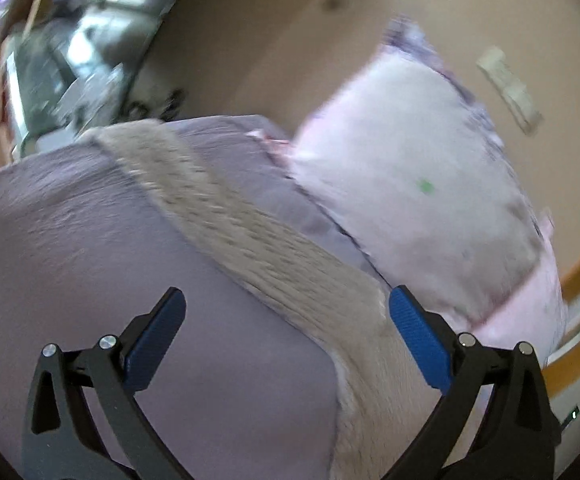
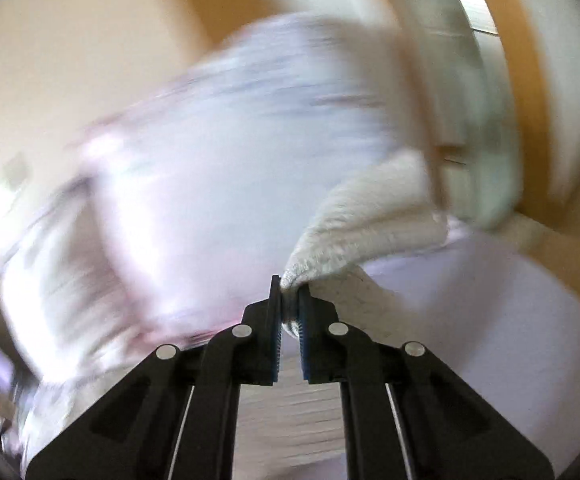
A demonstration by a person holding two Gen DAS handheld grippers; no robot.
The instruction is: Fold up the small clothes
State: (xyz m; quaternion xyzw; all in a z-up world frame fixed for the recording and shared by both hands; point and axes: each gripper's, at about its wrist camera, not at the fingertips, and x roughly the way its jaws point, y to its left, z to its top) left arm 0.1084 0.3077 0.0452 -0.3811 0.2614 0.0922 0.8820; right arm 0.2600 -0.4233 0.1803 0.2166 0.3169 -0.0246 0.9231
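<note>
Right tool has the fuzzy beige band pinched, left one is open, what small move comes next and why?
Probably close the left tool on the beige band lying between its open fingers. The right tool already pinches that band's other end, so a second grip would let the lilac garment be lifted evenly for folding.

A pale beige bench [image 1: 258, 60] carries the clothes. A lilac garment [image 1: 70, 240] with a fuzzy grey-beige band [image 1: 250, 232] lies spread on it, and a pink-and-white garment [image 1: 417, 184] lies just beside, their edges touching or overlapping. Well apart from them, a small pale oblong object [image 1: 507, 90] rests on the bare surface; blur makes it hard to identify, possibly a label or tag.
</note>
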